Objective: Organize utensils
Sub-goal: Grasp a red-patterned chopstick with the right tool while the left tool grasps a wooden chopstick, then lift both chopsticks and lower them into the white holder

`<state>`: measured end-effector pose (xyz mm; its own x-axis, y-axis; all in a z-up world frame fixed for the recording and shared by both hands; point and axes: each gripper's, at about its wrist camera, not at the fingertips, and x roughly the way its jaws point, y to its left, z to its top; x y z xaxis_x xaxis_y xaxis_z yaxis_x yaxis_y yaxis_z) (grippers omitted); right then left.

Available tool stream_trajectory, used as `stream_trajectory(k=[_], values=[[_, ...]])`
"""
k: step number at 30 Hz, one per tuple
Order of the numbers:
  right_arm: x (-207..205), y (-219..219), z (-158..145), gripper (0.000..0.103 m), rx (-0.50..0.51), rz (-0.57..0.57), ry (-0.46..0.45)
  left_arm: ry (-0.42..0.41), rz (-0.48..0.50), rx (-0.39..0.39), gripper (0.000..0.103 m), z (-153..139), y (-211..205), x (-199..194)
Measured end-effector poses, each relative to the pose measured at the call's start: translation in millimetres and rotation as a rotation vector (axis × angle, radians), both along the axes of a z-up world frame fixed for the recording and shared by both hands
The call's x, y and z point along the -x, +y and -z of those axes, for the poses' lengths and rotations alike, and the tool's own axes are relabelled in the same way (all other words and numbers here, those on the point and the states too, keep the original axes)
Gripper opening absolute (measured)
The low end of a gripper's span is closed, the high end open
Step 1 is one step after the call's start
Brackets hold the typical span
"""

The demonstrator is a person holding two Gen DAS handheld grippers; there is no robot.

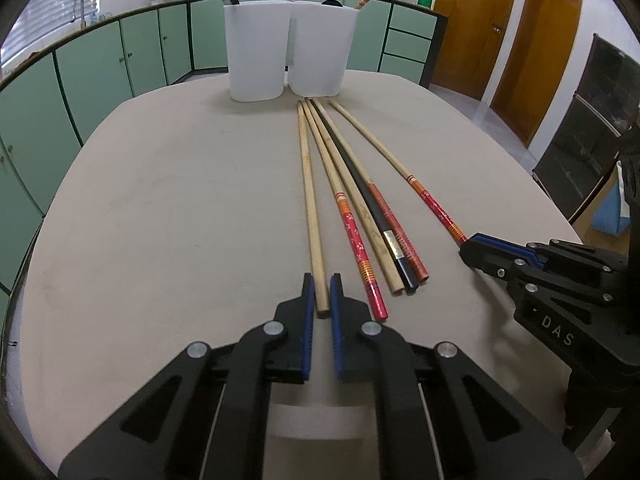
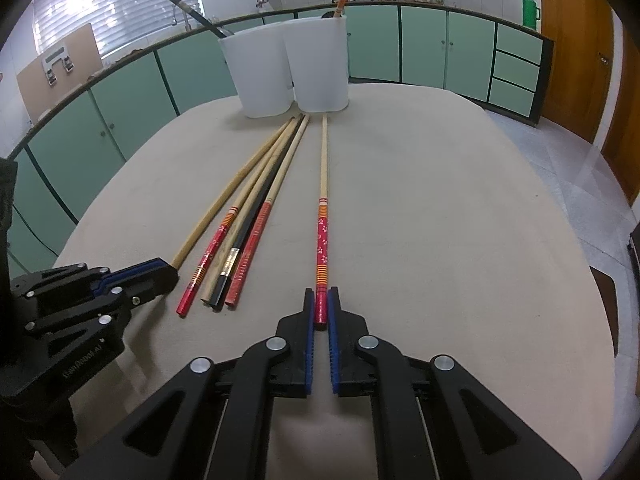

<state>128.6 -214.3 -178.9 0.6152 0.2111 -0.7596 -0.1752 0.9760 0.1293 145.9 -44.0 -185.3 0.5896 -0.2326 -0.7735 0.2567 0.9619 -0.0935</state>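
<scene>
Beige table (image 1: 160, 200); two white containers (image 1: 256, 52) at its far edge, touching, each holding a utensil; left gripper (image 1: 322, 296) — pinching the butt of a plain wooden chopstick (image 1: 308, 184); right gripper (image 2: 321, 308) — pinching a red-handled chopstick (image 2: 323, 208); four loose chopsticks (image 1: 372, 220) bundled between.

Two handheld grippers angle downward side by side, the left gripper (image 1: 322, 294) clamped on a plain wooden chopstick (image 1: 310, 204), the right gripper (image 2: 321, 306) (also closed) pinching a red-handled chopstick (image 2: 322, 236).
</scene>
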Motion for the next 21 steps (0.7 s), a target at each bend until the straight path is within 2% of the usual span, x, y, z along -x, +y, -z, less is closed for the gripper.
stream_trajectory(k=[12,21], values=[[3,1,-9,0.006,-0.002,-0.001,-0.029,-0.043,-0.006,-0.032,0.006,-18,8,9],[10,-9,-48,0.006,-0.022,0.005,-0.115,-0.169,-0.007,-0.025,0.006,-70,14,22]])
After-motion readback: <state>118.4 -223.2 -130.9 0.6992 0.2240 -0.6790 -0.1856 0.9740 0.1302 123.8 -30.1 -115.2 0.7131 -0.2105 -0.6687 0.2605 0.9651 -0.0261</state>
